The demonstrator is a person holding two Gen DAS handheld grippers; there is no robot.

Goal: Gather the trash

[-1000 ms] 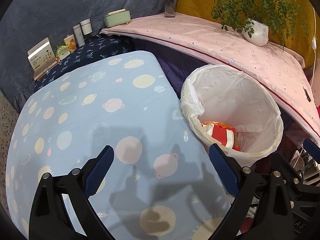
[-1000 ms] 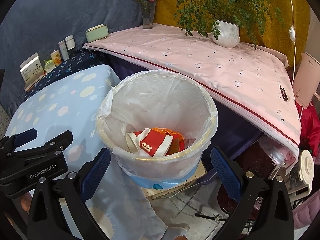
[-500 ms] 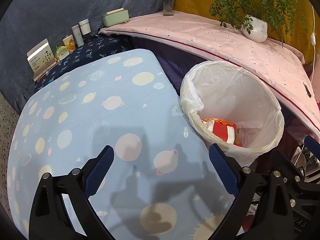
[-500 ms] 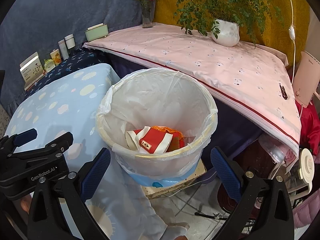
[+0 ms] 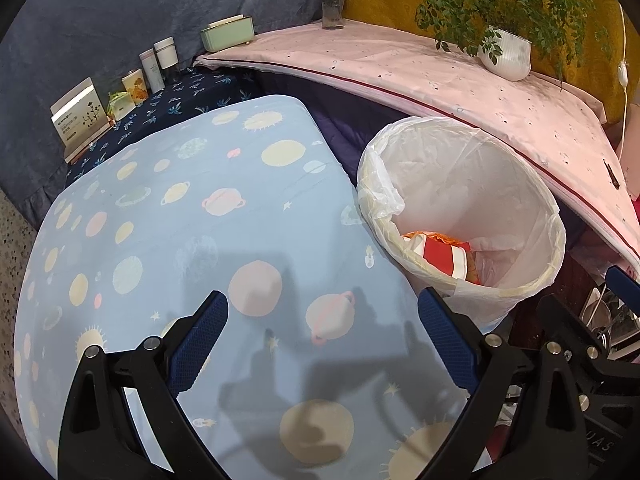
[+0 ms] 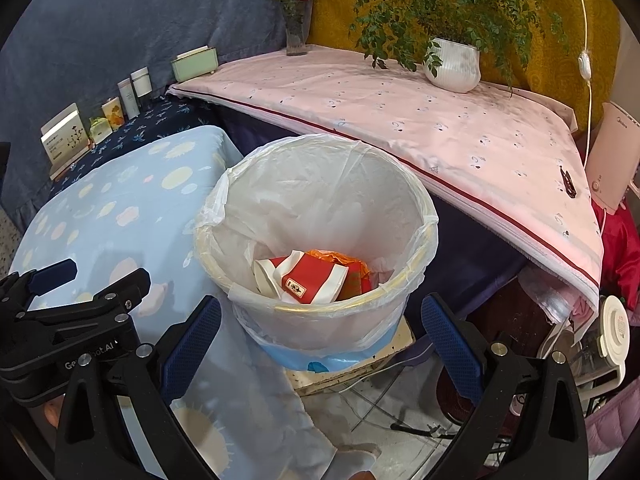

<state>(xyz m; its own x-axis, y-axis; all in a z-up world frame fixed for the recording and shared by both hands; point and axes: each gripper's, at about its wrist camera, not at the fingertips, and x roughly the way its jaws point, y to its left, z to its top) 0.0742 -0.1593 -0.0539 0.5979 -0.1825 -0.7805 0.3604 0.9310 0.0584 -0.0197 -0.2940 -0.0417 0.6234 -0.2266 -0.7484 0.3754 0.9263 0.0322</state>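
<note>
A trash bin (image 6: 320, 320) lined with a white plastic bag stands beside the blue planet-print table; in the left wrist view the bin (image 5: 516, 292) is at the right. Inside it lies a red-and-white paper cup (image 6: 308, 280) on top of orange wrappers (image 6: 340, 258); the cup (image 5: 444, 254) shows in both views. My right gripper (image 6: 320, 340) hangs open just in front of the bin, holding nothing. My left gripper (image 5: 322, 334) is open over the blue tablecloth (image 5: 180, 240), also holding nothing. The left gripper's body (image 6: 68, 320) shows at the left of the right wrist view.
A pink-covered table (image 6: 420, 120) behind the bin carries a potted plant (image 6: 452, 64) and a flower vase (image 6: 296, 36). Boxes and bottles (image 5: 136, 76) line the dark blue cloth at the back left. A white appliance (image 6: 612, 160) and clutter sit at the far right.
Both views have drifted slightly, so the bin sits a little lower in the frame. Both grippers stay open and the trash in the bin has not moved.
</note>
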